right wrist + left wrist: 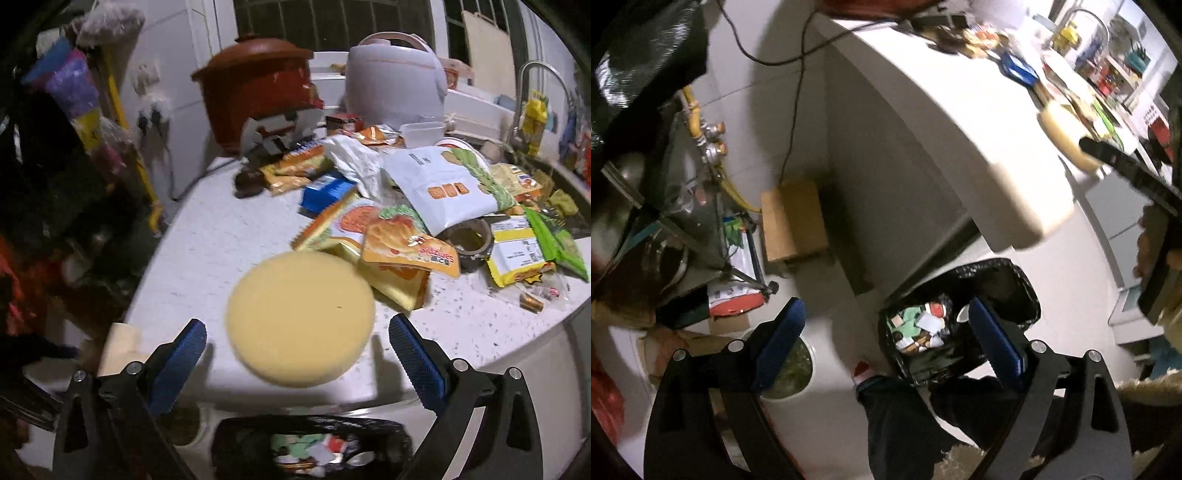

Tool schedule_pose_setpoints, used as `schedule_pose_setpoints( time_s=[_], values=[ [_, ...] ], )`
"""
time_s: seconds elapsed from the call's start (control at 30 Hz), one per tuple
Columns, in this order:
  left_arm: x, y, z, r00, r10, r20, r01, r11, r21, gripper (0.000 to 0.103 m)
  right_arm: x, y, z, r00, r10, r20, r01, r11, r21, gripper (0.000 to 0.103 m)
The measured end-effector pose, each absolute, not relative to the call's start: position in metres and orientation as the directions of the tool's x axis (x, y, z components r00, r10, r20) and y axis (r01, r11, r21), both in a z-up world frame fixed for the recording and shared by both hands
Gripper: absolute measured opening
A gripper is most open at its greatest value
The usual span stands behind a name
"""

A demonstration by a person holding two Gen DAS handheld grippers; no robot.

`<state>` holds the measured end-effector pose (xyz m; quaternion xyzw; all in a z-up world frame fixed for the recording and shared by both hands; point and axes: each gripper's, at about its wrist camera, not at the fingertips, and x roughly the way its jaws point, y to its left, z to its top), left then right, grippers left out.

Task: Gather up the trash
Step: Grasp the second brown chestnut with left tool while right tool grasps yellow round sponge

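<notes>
- Left wrist view: left gripper (886,328) hangs over the floor w/ fingers (783,328) spread wide, nothing between them.
- Below it sits the black-lined trash bin (1027,280), on the floor just off the rounded end of the white speckled surface (960,122). Bin already has mixed scraps in it (white, green, red bits) (919,328).
- Far end of that surface is blurred clutter; can't name items from here. The round pale-yellow disc (1060,129) shows at the surface edge, and the right gripper's black body (1137,177) reaches in toward it from the right.
- Also in view: a brown cardboard box (794,221) on the floor by the wall, black cable above it.
- Right wrist view: right gripper (299,347) is over the surface edge (184,258), fingers (413,354) released and wide, not touching anything.
- The disc (301,317) lies flat right in front, between the finger lines but a bit further out. Looks foam-like or a lid, can't tell which.
- Behind it, a heap of snack wrappers (402,243), big white pouch (443,188), blue packet (325,192), roll of tape (469,240). Red-brown lidded pot (258,85) and white rice cooker (395,77) at the back.
- Bin (310,443) is directly below, in front of the surface.
- Step, imo: mid-collection, right side lining up on the next piece, prob. the disc.
- Next move needs: push fwd so the fingers straddle the disc rim, close, lift clear of the wrappers, then swing back over the bin and let go. Disc is wide vs. the finger gap, so an edge grab looks safer than across.
</notes>
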<state>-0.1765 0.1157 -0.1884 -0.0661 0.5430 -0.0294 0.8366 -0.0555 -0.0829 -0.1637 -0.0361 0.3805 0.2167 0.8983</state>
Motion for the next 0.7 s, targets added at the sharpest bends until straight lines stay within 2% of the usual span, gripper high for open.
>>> schedule_pose_setpoints(
  time_s=[0.2, 0.3, 0.4, 0.6, 0.7],
  values=[
    [-0.163, 0.134, -0.168, 0.444, -0.13, -0.887, -0.034, 0.986, -0.161, 0.088, -0.041, -0.07, -0.175, 0.645, 0.329, -0.69, -0.4, 0.914, 0.062, 0.098],
    [-0.152, 0.14, -0.146, 0.502, -0.147, -0.853, -0.026, 0.982, -0.185, 0.088, -0.042, -0.062, -0.175, 0.645, 0.321, -0.693, -0.437, 0.9, 0.009, 0.084],
    [-0.132, 0.138, -0.12, 0.588, -0.166, -0.792, 0.041, 0.984, -0.176, 0.088, -0.05, -0.068, -0.166, 0.607, 0.36, -0.708, -0.453, 0.889, 0.064, 0.077],
    [-0.053, 0.111, -0.101, 0.716, -0.189, -0.672, 0.166, 0.981, -0.099, 0.088, -0.084, -0.091, -0.122, 0.632, 0.406, -0.661, -0.422, 0.895, 0.146, 0.077],
    [-0.005, 0.091, -0.108, 0.729, -0.183, -0.659, 0.201, 0.978, -0.049, 0.088, -0.096, -0.1, -0.105, 0.653, 0.4, -0.643, -0.402, 0.903, 0.154, 0.078]
  ],
)
